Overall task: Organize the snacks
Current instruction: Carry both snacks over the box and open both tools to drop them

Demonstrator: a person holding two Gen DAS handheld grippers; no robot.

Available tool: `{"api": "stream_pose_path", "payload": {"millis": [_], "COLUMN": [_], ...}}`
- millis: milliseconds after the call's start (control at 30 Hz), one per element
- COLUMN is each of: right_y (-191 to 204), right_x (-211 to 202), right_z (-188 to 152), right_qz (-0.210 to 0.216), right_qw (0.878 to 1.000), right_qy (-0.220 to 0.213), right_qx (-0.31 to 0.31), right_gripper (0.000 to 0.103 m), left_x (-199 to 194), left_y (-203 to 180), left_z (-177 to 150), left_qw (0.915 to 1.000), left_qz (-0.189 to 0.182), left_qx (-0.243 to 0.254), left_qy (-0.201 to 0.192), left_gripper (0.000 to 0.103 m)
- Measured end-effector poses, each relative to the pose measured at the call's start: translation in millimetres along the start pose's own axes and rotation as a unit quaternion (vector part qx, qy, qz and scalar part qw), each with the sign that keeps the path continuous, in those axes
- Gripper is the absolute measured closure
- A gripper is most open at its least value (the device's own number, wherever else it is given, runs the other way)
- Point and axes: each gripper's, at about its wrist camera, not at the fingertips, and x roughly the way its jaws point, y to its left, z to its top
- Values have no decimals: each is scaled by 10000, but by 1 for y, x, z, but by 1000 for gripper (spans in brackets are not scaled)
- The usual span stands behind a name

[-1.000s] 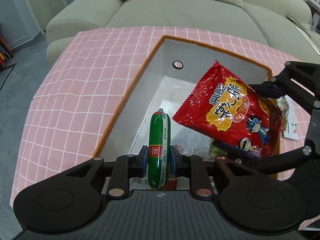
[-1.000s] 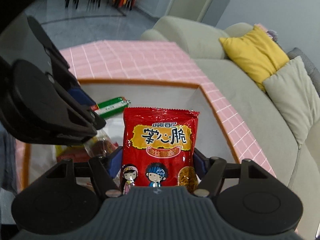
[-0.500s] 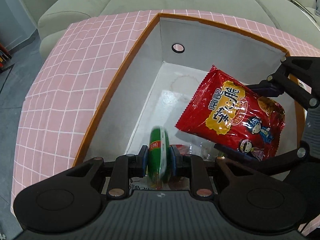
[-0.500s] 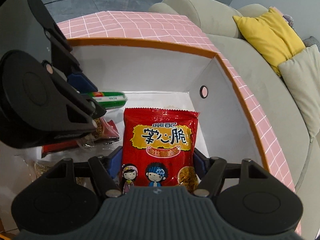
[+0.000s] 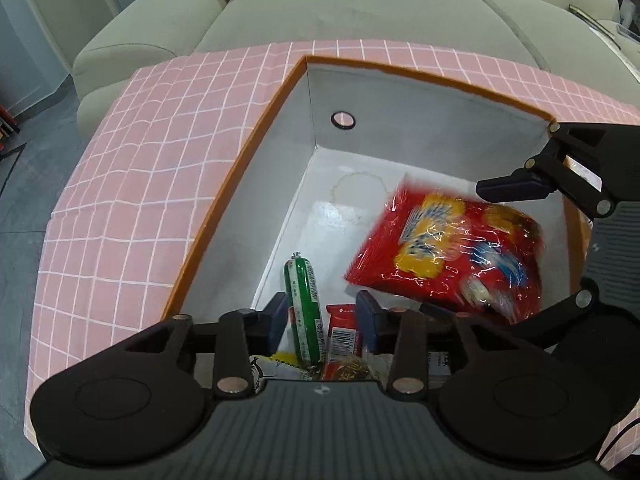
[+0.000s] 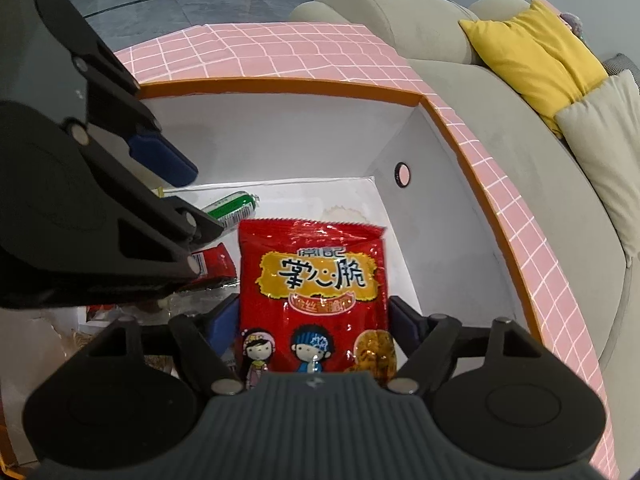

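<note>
A white box with an orange rim (image 5: 256,136) sits on a pink checked cloth. My left gripper (image 5: 322,316) is open above the box's near end; the green sausage (image 5: 303,308) lies loose on the box floor between its fingers, next to a red packet (image 5: 340,336). My right gripper (image 6: 314,320) is open over the box. The red snack bag (image 6: 316,280) sits between its spread fingers, touching neither, and looks blurred in the left wrist view (image 5: 452,248). The sausage also shows in the right wrist view (image 6: 234,210).
Several other snack packets (image 6: 212,264) lie at the box's near end. The box's far wall has a round hole (image 5: 343,120). A grey-green sofa (image 5: 360,12) with a yellow cushion (image 6: 532,52) stands behind the table. The cloth (image 5: 152,184) lies left of the box.
Both grippers went down into the box and opened. The left one let go of the green sausage, now on the floor. The right one released the red bag, which is dropping.
</note>
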Motion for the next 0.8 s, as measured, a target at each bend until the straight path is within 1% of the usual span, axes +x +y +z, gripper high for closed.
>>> {"api": "stream_pose_path", "payload": {"millis": [33,100,167,200,267,300,400,567,633,800], "right_y": [-1,-2,-1,-1,0,1,3,6,5,0], "right_x": [-3,-7,-13,-16,-23,-27,-37,-56,-65,-92], "right_z": [1,2,3,3,4,3,1,-4,-7,-23], "right_qz": [2,-10,-67,-97,-129,-137,-193,-195,-219,-414], "right_qw": [10000,10000,9998,9997,9995,9993,9989,9984,9978,9941], "right_qy": [-27,-79,-178,-230,-289,-326,-424,-522,-597,-817], "right_qx": [22,54,73,79,80,74,63,120,174,586], "right_gripper": [25,24,13,12,12,12,12,11,10,7], "left_x": [-2,-8,-14,-17,-24,-28,-36,-52,-59,-77], "left_y": [1,1,0,-1,-2,-2,-1,-3,-5,-14], "left_z": [0,1,1,1,0,-1,-2,-5,-7,-13], "left_qw": [10000,9999,9999,9998,9996,9994,9991,9984,9977,9959], "left_qz": [-14,-29,-26,-21,-20,-26,-29,72,53,-9], "left_qx": [0,7,18,26,42,44,38,66,68,81], "left_qy": [-30,-98,-159,-199,-288,-328,-418,-561,-670,-906], "left_gripper": [50,48,46,46,39,38,38,38,38,38]}}
